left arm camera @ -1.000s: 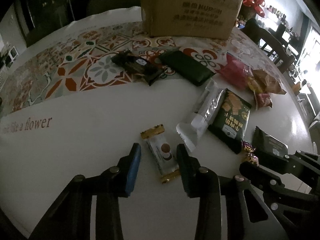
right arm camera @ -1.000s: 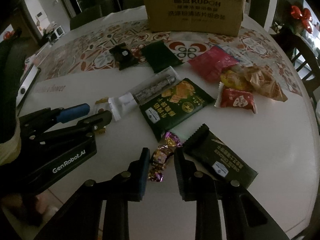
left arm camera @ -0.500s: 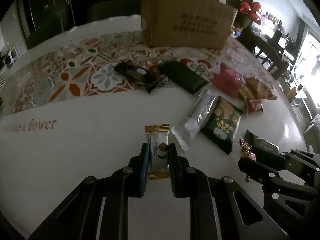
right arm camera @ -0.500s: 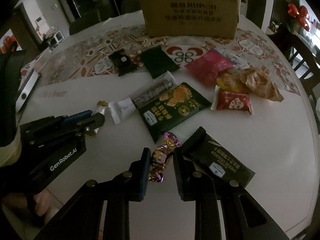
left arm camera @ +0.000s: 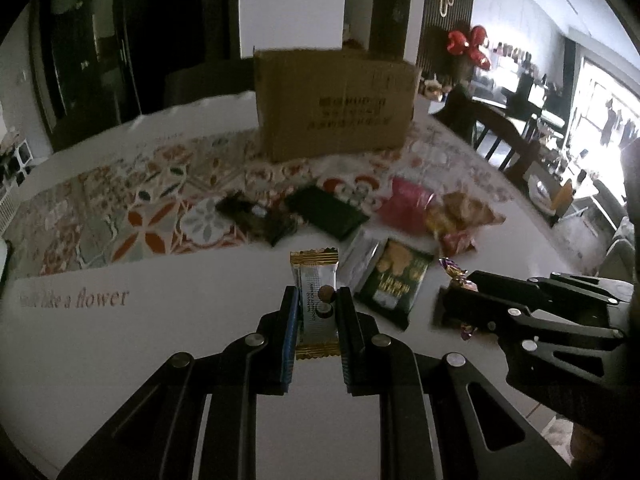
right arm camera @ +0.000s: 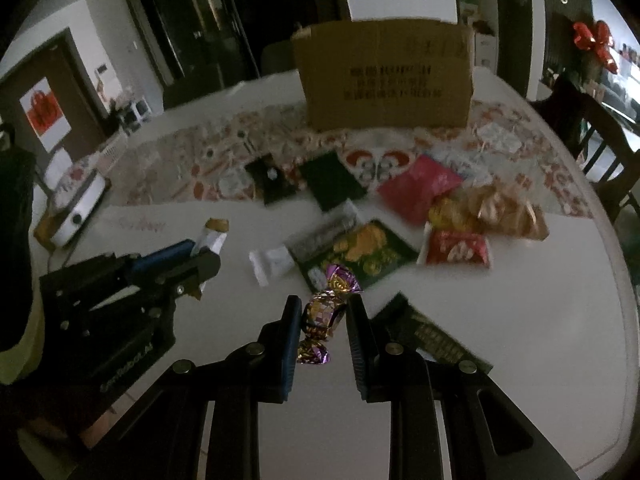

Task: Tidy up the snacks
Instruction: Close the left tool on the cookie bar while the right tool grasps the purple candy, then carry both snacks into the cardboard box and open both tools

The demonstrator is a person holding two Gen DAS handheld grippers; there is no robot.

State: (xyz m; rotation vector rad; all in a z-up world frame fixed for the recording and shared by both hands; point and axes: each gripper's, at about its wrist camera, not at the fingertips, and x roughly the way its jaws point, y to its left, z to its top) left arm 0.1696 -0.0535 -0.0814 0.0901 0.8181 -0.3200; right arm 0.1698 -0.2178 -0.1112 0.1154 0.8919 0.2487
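Note:
My left gripper (left arm camera: 317, 312) is shut on a white snack bar with gold ends (left arm camera: 316, 300) and holds it above the white table (left arm camera: 120, 352). My right gripper (right arm camera: 323, 320) is shut on a purple and gold wrapped candy (right arm camera: 322, 314), also lifted off the table. The brown cardboard box (right arm camera: 384, 76) stands upright at the far side of the table; it also shows in the left wrist view (left arm camera: 334, 104). Each gripper shows in the other's view: the left gripper (right arm camera: 200, 260) with the snack bar, the right gripper (left arm camera: 460, 300) with the candy.
Several snack packs lie between me and the box: a green cracker pack (right arm camera: 360, 252), a silver-white pack (right arm camera: 280, 260), a black bar (right arm camera: 440, 340), a red pack (right arm camera: 460, 248), a pink pack (right arm camera: 420, 188), dark packs (right arm camera: 332, 184). Chairs (right arm camera: 600, 140) stand at right.
Both grippers have risen off the table, each carrying its snack. The left gripper closed on the snack bar earlier in the second; the right one closed tighter on the candy.

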